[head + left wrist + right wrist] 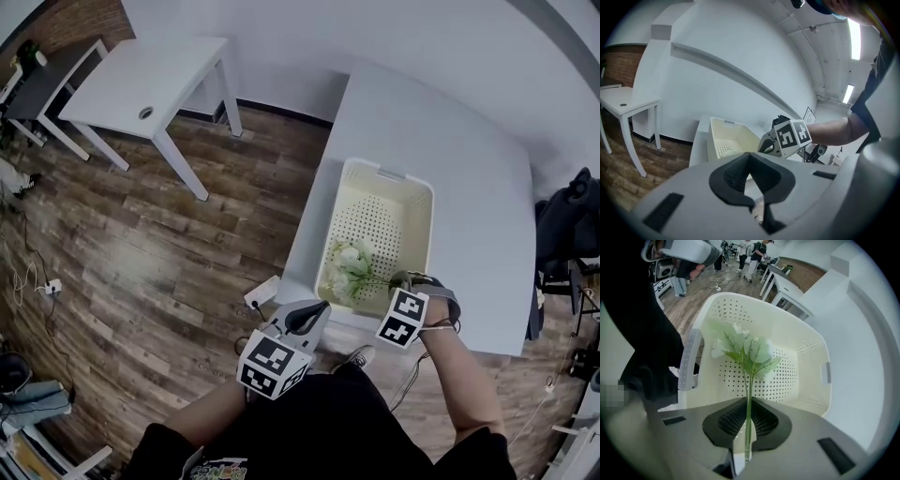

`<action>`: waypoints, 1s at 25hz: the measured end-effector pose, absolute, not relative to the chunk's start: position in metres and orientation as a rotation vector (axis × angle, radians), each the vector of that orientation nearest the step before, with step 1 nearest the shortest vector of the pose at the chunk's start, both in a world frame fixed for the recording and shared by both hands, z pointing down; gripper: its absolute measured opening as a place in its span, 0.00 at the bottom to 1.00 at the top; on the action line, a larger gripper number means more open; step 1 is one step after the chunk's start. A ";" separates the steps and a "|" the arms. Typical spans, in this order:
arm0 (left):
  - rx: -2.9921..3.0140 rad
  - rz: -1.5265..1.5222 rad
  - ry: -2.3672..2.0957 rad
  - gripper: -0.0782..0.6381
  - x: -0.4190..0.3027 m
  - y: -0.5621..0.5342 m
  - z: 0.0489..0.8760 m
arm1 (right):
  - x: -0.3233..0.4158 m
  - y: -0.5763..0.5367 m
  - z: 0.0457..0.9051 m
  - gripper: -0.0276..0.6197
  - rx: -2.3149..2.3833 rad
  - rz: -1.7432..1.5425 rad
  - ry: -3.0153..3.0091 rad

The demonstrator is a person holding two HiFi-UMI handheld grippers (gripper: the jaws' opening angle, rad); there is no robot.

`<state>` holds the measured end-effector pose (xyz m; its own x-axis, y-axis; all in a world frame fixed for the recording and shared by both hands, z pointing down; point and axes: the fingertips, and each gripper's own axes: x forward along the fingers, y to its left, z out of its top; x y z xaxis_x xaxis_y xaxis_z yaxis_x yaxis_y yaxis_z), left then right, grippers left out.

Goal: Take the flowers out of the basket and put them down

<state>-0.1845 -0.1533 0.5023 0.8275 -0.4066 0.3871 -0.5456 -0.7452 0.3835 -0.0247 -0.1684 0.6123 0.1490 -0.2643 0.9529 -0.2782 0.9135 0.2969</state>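
A cream perforated basket (389, 172) stands on the white table (469, 141), at its near left corner. White artificial flowers with green leaves (349, 267) lie in the basket's near end. My right gripper (405, 279) reaches over the basket's near rim and is shut on their thin green stem. In the right gripper view the stem (749, 404) runs straight up between the pads to the blooms (745, 350), with the basket's wall (806, 348) behind. My left gripper (317, 309) hovers shut and empty, off the table's near left edge. It looks toward the basket (729, 136).
A small white side table (150, 84) stands on the wooden floor at the far left. A white power strip (262, 292) lies on the floor by the table's corner. Dark clothing (567, 225) hangs at the right edge. People stand in the distance in the right gripper view.
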 end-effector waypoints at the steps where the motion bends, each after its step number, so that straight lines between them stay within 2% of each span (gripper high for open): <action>1: 2.523 0.386 -0.701 0.12 -0.184 -0.153 0.502 | -0.026 -0.169 0.610 0.10 0.475 0.009 -1.449; 15: 2.597 0.397 -0.660 0.12 -0.170 -0.132 0.487 | -0.034 -0.166 0.547 0.09 0.877 0.047 -1.700; 25: 2.665 0.411 -0.587 0.12 -0.151 -0.115 0.473 | -0.001 -0.157 0.459 0.09 1.545 0.261 -2.013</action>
<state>-0.1510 -0.1148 0.4726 0.8699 -0.3408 0.3564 -0.4517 -0.8408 0.2984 -0.0010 -0.1567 0.4590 -0.1591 -0.8180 0.5528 -0.9320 0.3091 0.1891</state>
